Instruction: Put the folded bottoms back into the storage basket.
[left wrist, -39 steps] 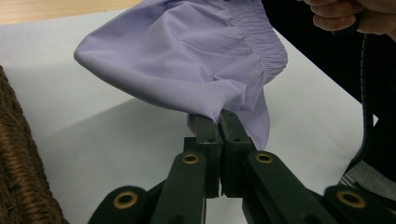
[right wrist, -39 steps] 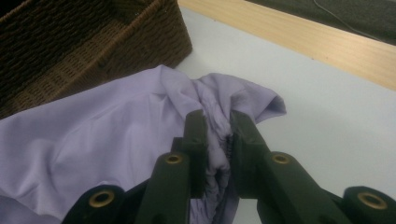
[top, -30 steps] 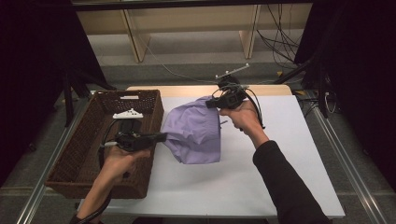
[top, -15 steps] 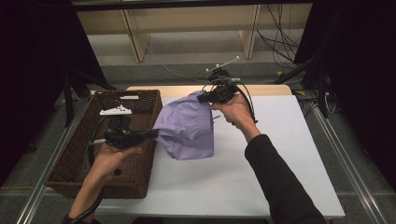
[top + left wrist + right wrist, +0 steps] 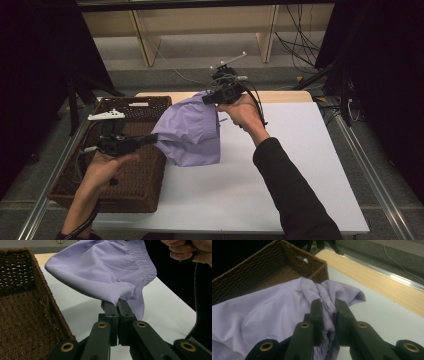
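A lilac cloth garment (image 5: 192,131) hangs in the air between my two grippers, over the white table's left part and the basket's right rim. My left gripper (image 5: 154,138) is shut on its left edge, above the basket; the pinched edge shows in the left gripper view (image 5: 117,301), under the spread cloth (image 5: 100,267). Higher up at the back, my right gripper (image 5: 206,99) is shut on a bunched fold; in the right gripper view (image 5: 327,305) the cloth (image 5: 262,315) is crumpled between the jaws. Its lower hem droops toward the table.
A dark brown wicker basket (image 5: 67,177) stands along the table's left side, also in the left gripper view (image 5: 22,315) and right gripper view (image 5: 262,267). The white tabletop (image 5: 300,165) has a wooden strip (image 5: 285,96) at its far edge. Cables and shelving lie on the floor beyond.
Both grippers have carried the garment leftward and upward, off the table's middle toward the basket. The cloth now hangs partly over the basket's rim.
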`<act>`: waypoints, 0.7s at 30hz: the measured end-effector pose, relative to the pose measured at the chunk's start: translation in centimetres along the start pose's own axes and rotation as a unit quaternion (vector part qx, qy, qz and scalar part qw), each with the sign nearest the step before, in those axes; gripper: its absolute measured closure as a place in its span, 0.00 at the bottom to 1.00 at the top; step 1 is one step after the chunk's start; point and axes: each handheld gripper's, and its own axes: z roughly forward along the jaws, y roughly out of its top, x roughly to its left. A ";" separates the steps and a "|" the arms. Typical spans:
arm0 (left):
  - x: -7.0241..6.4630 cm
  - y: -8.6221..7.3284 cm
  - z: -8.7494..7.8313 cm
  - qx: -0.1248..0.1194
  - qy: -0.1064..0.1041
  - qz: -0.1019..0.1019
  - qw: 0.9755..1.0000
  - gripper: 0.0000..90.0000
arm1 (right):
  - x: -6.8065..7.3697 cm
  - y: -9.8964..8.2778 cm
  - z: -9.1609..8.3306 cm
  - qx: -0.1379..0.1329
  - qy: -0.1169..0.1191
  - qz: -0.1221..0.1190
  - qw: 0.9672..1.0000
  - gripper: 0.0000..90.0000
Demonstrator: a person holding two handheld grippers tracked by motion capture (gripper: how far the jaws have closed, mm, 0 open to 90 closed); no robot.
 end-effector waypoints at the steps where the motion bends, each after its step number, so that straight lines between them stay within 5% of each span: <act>1: 0.1 0.0 -0.2 -0.001 0.000 0.001 1.000 0.98 | 0.1 0.2 0.1 0.000 0.000 -0.001 1.000 0.88; 21: 3.1 0.1 -3.1 -0.013 0.002 -0.019 1.000 0.98 | 3.1 3.2 2.7 0.002 0.003 -0.014 1.000 0.88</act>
